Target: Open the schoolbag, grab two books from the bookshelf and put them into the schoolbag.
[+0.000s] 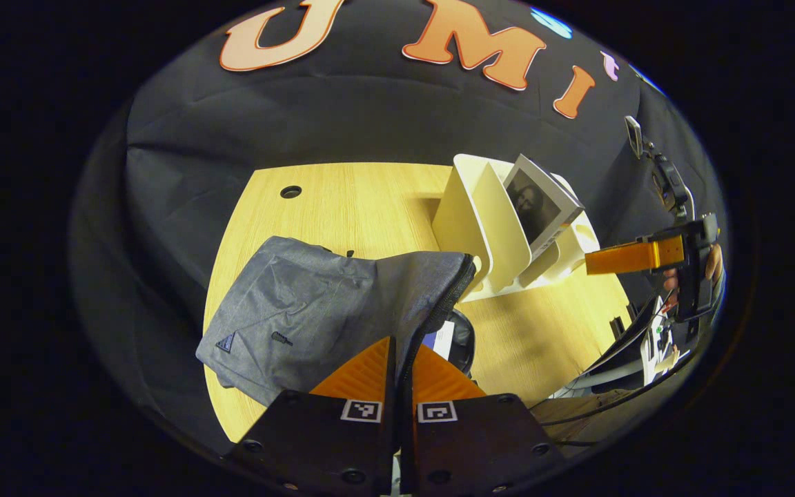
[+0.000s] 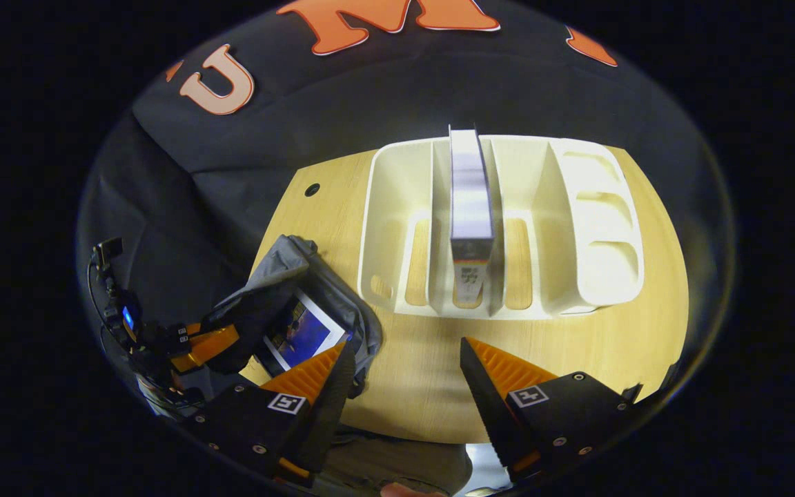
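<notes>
Right claw (image 2: pixel 404 359): held wide apart, empty.
Book (image 2: pixel 471 214): stood straight ahead in rack (image 2: pixel 597 228), spine toward claw.
Left claw (image 1: pixel 401 373): pinched on bag (image 1: pixel 315 310) flap.
Nearer: right.

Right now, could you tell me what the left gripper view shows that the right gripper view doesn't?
Left gripper view: the cover of the book leaning in the rack, and the left tool pinching the bag at its zip. Right gripper view: the rack's empty slots, and the cover of a second book inside the bag. Both: bag, rack, leaning book, table, left tool, right tool.
</notes>
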